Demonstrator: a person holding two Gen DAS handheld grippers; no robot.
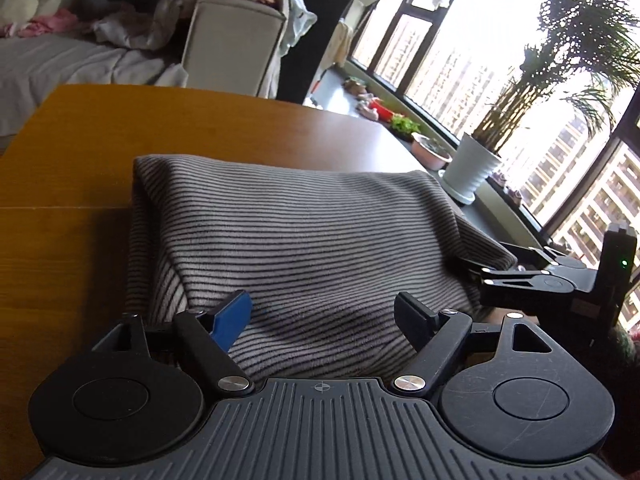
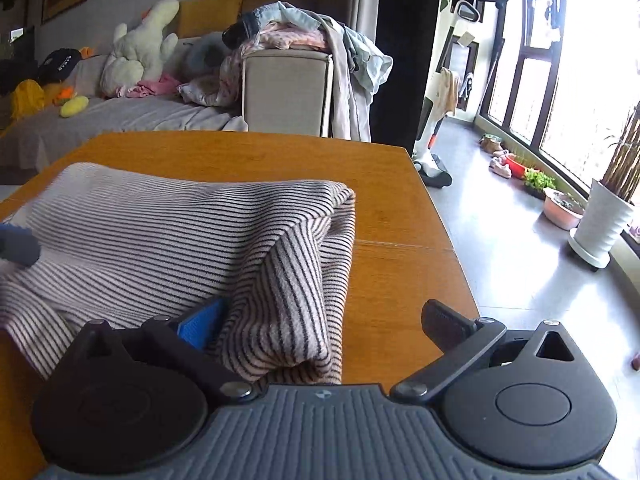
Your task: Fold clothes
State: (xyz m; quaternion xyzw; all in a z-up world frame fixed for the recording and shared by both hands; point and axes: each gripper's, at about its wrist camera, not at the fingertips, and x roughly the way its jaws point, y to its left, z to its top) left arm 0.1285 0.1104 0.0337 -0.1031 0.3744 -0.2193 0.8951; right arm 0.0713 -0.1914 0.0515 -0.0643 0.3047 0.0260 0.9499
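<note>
A grey garment with thin black stripes lies folded on the wooden table. My left gripper is open, its fingers resting over the garment's near edge, holding nothing. The garment also shows in the right wrist view, with a folded flap standing up at its right side. My right gripper is open with that flap lying between its fingers. The right gripper shows in the left wrist view at the garment's right corner.
The table's right edge drops to a grey floor. A white potted plant, a pink bowl and small pots stand by the window. A sofa with plush toys and piled clothes lies beyond the table.
</note>
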